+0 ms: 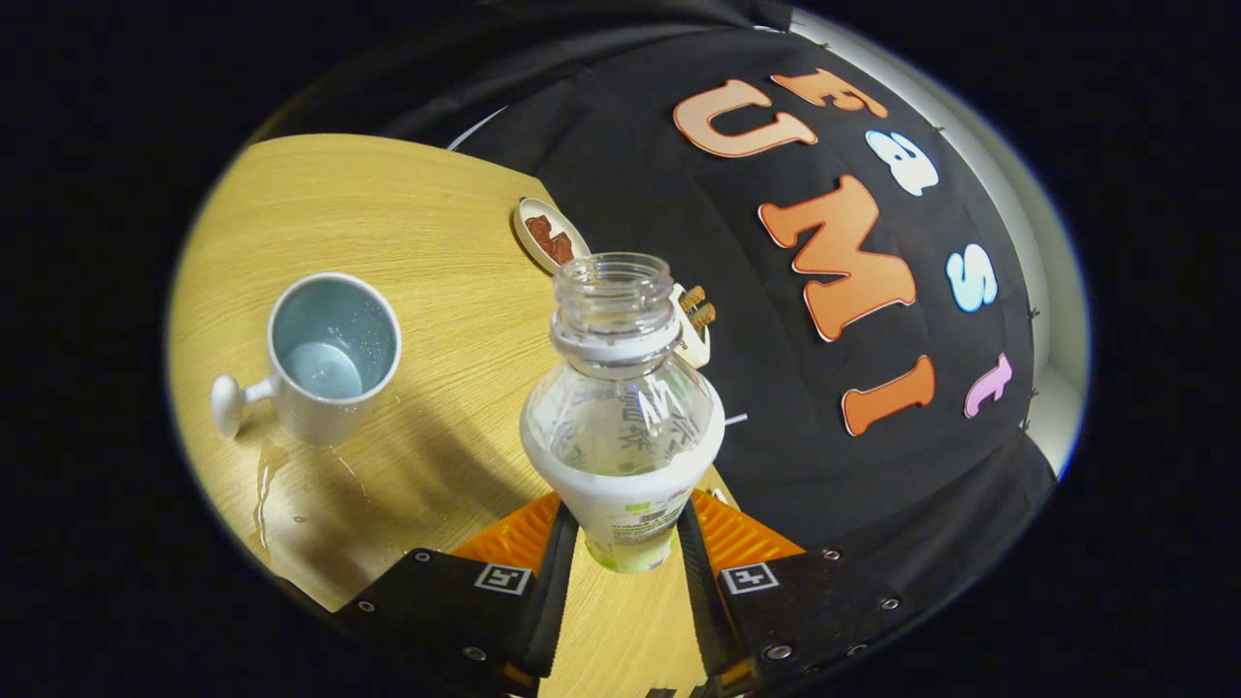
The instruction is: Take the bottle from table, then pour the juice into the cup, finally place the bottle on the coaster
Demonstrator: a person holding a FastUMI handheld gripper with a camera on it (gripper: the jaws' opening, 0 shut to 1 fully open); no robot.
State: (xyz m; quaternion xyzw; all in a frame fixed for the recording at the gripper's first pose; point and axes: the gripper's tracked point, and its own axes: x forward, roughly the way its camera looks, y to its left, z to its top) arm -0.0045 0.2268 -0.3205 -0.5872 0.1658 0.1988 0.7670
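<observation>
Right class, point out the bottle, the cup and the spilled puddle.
bottle (620, 427): gripper view, clear shoulder.
cup (334, 341): gripper view, inner wall.
puddle (264, 485): gripper view, wet streak beside the cup.

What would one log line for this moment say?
gripper: shut on bottle | bottle: uncapped, upright between fingers | cup: on table, some liquid inside | spill: beside cup | coaster: beyond bottle, bare

I can make out no legible text: the bottle (620, 427) held between my claw's (625, 543) fingers carries a label whose print is too small to read, and each finger bears only a square black-and-white marker (502, 579).
</observation>
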